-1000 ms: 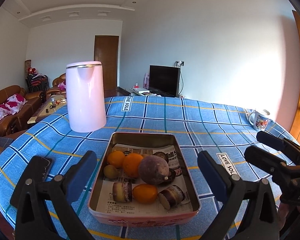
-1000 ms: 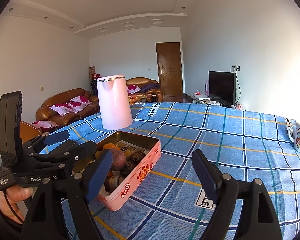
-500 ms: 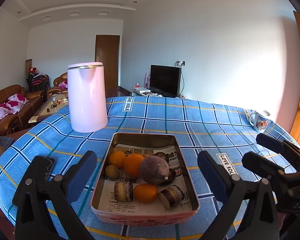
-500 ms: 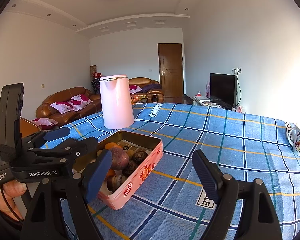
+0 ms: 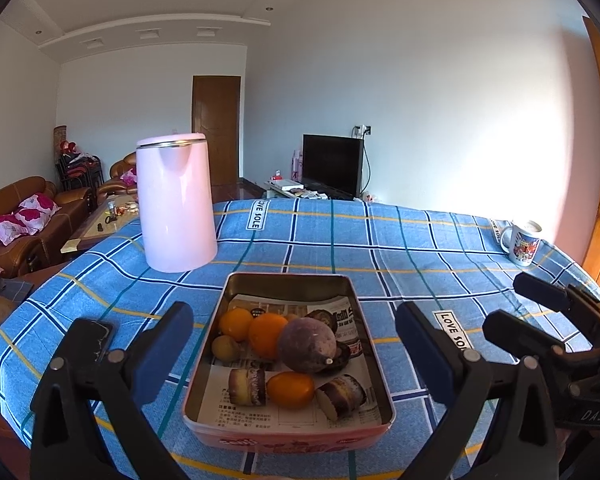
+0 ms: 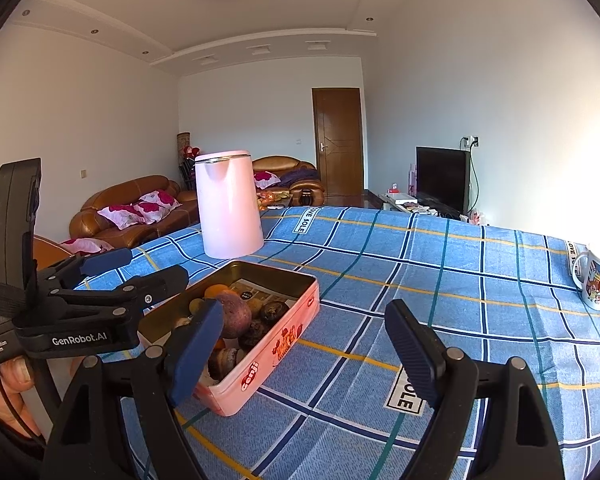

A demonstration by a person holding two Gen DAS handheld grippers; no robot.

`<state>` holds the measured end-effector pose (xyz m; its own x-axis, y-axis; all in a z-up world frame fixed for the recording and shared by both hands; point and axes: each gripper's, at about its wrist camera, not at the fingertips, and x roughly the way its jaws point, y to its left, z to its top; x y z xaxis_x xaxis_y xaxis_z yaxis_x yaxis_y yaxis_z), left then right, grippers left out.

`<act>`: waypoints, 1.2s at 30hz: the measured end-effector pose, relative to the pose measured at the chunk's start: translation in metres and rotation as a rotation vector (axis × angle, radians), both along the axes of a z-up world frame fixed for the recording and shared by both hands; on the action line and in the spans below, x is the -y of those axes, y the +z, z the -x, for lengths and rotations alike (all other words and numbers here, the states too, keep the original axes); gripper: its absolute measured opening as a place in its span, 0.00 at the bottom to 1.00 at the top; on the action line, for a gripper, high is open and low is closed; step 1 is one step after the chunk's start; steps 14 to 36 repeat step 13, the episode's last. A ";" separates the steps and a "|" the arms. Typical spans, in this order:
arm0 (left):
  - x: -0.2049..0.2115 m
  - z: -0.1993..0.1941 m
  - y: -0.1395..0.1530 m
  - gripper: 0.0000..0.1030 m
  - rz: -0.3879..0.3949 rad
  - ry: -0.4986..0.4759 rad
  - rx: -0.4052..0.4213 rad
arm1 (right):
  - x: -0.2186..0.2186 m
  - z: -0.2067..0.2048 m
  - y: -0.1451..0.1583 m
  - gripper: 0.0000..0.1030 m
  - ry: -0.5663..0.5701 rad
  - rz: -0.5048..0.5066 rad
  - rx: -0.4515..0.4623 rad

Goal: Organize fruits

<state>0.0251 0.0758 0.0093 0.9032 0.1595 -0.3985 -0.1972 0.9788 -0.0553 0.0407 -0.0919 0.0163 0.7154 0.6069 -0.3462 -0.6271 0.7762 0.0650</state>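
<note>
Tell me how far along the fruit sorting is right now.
Nothing looks sorted yet: the fruits, among them the big purple fruit and the oranges, lie mixed in the pink tin on newspaper. Nothing is in hand: the left hand-held gripper and the right hand-held gripper are both open and empty. All of the picking and grouping is left.

Seen along the left gripper (image 5: 290, 350), blue-padded jaws spread wide and empty above a pink tin (image 5: 288, 434) lined with newspaper (image 5: 346, 316). Inside: oranges (image 5: 267, 335), a round purple fruit (image 5: 307, 345), cut pieces. Behind, a pink kettle (image 5: 175, 208) upright on the blue checked tablecloth (image 5: 380, 248); far right, a mug (image 5: 522, 242). Right gripper (image 5: 556, 312) at right edge.
</note>
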 end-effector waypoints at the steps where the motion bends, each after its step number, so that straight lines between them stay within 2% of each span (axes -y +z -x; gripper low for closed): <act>1: 0.000 0.000 -0.001 1.00 0.005 -0.001 -0.003 | 0.000 0.000 0.000 0.82 0.000 0.000 -0.001; 36: 0.004 -0.001 -0.002 1.00 -0.006 -0.019 -0.008 | 0.004 -0.002 -0.007 0.82 -0.007 0.003 -0.015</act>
